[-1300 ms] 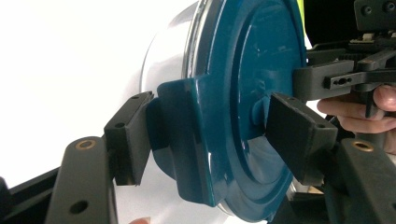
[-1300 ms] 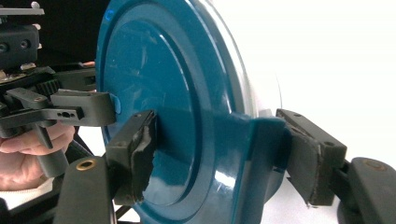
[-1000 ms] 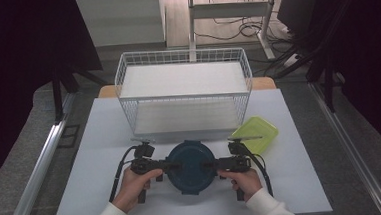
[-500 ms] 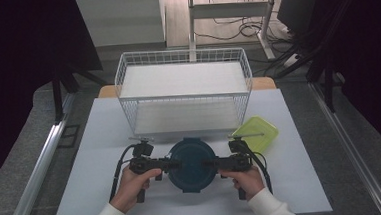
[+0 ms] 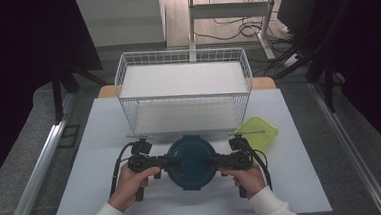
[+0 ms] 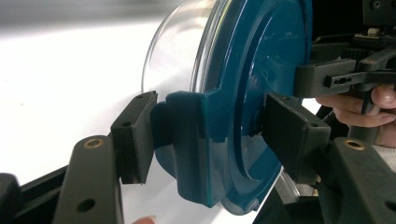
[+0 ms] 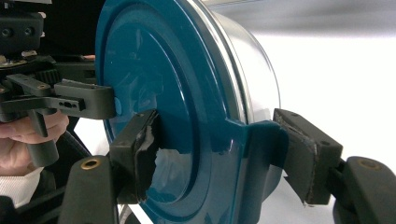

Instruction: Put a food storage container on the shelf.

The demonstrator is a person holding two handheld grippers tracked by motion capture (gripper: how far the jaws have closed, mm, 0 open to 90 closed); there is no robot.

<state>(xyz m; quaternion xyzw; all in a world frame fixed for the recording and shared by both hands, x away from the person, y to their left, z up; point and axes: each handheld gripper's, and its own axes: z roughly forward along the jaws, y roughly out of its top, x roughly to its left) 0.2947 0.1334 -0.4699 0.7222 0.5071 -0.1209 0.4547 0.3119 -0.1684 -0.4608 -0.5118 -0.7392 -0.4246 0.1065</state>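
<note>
Left gripper (image 5: 161, 163) pinches the left latch tab (image 6: 187, 135) of the teal lid (image 5: 190, 157); right gripper (image 5: 217, 161) is clamped on the right latch tab (image 7: 254, 149). Round clear-glass container (image 6: 175, 51) sits at the table's (image 5: 105, 142) front centre, between the grippers, in front of the wire basket (image 5: 185, 88).

Risk: uneven pull on the tabs could tip or slide the container; the right pad (image 7: 140, 154) looks torn, so grip may slip.

No readable brand or text anywhere.

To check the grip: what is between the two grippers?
The high view shows the round teal-lidded container between the left gripper and the right gripper.
</note>
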